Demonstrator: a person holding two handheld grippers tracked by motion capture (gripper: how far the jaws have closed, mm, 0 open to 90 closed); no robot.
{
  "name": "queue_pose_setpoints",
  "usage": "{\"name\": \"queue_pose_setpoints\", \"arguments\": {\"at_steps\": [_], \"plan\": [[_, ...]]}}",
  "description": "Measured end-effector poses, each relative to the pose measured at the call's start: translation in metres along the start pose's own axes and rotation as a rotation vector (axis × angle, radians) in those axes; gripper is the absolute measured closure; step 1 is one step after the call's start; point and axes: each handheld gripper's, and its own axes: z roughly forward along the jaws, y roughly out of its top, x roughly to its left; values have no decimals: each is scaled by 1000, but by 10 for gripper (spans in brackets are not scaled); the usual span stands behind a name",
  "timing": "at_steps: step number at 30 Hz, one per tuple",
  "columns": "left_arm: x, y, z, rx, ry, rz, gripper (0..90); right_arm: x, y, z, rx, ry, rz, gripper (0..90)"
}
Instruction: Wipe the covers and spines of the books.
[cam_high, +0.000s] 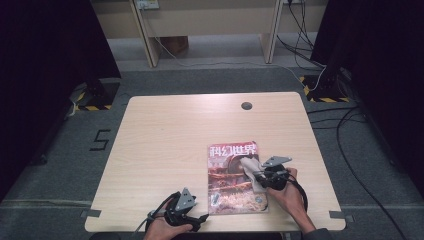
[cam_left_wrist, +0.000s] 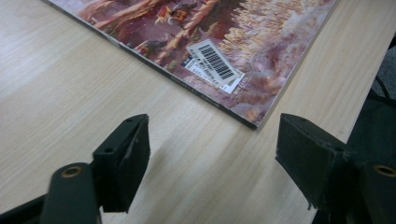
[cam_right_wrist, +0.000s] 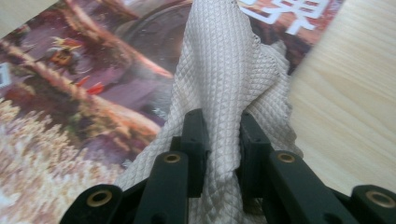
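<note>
The left gripper (cam_high: 204, 218) rests at the near edge of the wooden table (cam_high: 165, 135), its jaws standing wide apart with nothing between them; in the left gripper view the magazine (cam_left_wrist: 196, 42) lies just ahead of those jaws, its near corner and the barcode label (cam_left_wrist: 215, 61) close in front but not touched. From the way it points, this gripper looks ready to pin or steady that corner, though it has no contact with it yet. To its right, in the high view, the magazine (cam_high: 234, 177) lies flat between the two grippers, cover up, its long axis running from the person's side toward the far side of the table, the title band at the far end and the spine along the edge nearer the left gripper. Farther right, the right gripper (cam_high: 256, 176) is clamped on a pale quilted cloth (cam_right_wrist: 224, 84): the jaws pinch a bunched fold, and the rest drapes forward from the tips onto the cover, reaching toward the title end. The step in hand seems to be wiping the magazine cover with the cloth. The next move probably calls for dragging the cloth along the cover while keeping the pinch firm, and for the left gripper to hold the near corner down so the magazine does not slide.
</note>
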Motion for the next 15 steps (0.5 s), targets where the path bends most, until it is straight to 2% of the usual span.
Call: {"name": "queue_pose_setpoints", "arguments": {"at_steps": [4, 7, 11, 15], "plan": [[-3, 1, 3, 7, -5, 21, 298, 14, 1, 2, 0, 43, -27, 766], [-3, 0, 3, 6, -3, 18, 303, 23, 1, 3, 4, 59, -53, 766], [-2, 0, 2, 2, -1, 15, 314, 19, -1, 1, 3, 72, -29, 764], [-2, 0, 1, 1, -4, 17, 307, 8, -5, -3, 1, 39, -9, 764]]}}
